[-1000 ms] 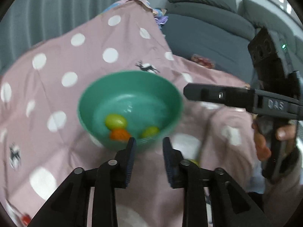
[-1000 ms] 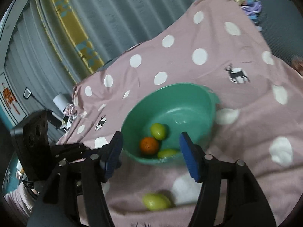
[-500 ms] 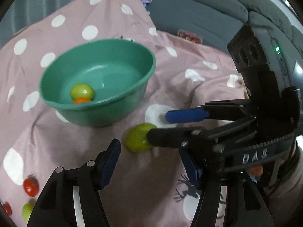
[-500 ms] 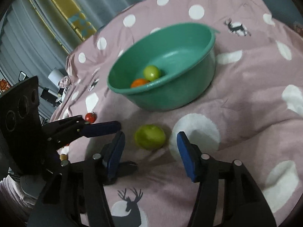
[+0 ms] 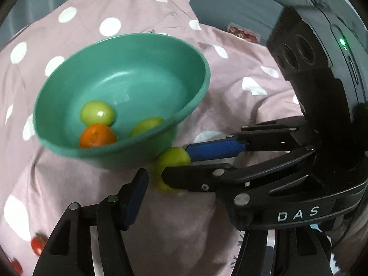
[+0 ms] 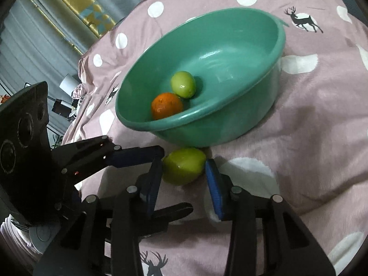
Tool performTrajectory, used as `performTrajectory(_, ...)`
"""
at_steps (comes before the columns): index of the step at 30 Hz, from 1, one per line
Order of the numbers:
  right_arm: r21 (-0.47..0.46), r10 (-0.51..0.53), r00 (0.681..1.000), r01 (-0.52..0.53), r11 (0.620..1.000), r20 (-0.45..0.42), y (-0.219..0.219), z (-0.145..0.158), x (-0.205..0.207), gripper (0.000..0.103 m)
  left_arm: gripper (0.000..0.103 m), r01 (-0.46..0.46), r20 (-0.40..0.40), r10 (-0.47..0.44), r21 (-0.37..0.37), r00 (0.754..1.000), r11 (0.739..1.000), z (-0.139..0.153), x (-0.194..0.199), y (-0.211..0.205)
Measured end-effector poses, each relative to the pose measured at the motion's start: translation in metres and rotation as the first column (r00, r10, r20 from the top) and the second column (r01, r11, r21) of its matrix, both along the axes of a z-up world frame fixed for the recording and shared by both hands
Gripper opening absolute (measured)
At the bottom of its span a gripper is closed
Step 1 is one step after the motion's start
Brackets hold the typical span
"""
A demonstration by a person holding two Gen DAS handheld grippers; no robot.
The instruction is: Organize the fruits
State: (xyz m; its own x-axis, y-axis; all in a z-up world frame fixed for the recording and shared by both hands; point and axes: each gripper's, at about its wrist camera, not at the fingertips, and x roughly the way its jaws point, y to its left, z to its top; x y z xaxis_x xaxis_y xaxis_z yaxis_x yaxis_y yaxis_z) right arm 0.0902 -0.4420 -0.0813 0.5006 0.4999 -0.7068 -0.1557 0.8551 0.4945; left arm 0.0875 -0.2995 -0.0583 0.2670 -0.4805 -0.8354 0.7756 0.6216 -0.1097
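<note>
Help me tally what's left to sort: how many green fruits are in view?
3. Two lie in the green bowl: one beside the orange, one by the near wall. The third lies on the cloth between the closing right claw pads. Others may be hidden.

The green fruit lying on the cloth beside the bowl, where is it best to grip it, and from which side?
Grip the green fruit across its rounded middle, coming from above on the side away from the bowl, which blocks its far side. The right tongs already straddle it and are closing.
</note>
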Motion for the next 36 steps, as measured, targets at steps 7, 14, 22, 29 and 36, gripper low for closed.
performTrajectory(7, 0.027, 0.046, 0.999, -0.045, 0.999, -0.012, 0.003, -0.008, 0.002, 0.041, 0.047, 0.016, 0.009, -0.017, 0.062, 1.0, 0.998, -0.01, 0.004, -0.003)
performTrajectory(14, 0.034, 0.059, 0.994, -0.062, 0.997, 0.096, 0.014, 0.019, -0.032, 0.038, 0.034, 0.022, 0.108, -0.027, 0.044, 0.994, 0.999, 0.016, -0.03, 0.022)
performTrajectory(22, 0.005, 0.047, 0.96, -0.051, 0.999, 0.277, 0.02, 0.08, -0.045, 0.038, 0.034, 0.009, 0.265, -0.003, -0.02, 0.964, 1.0, 0.076, -0.037, 0.035)
performTrajectory(29, 0.048, -0.045, 0.968, 0.034, 0.998, 0.247, 0.005, 0.089, 0.008, 0.055, 0.046, -0.089, 0.246, 0.093, -0.027, 0.965, 0.996, 0.079, 0.017, 0.015)
performTrajectory(36, 0.291, -0.209, 0.948, 0.135, 0.947, 0.239, -0.016, 0.074, -0.023, 0.069, 0.095, -0.179, 0.239, 0.184, -0.041, 0.953, 0.983, 0.08, 0.002, 0.068)
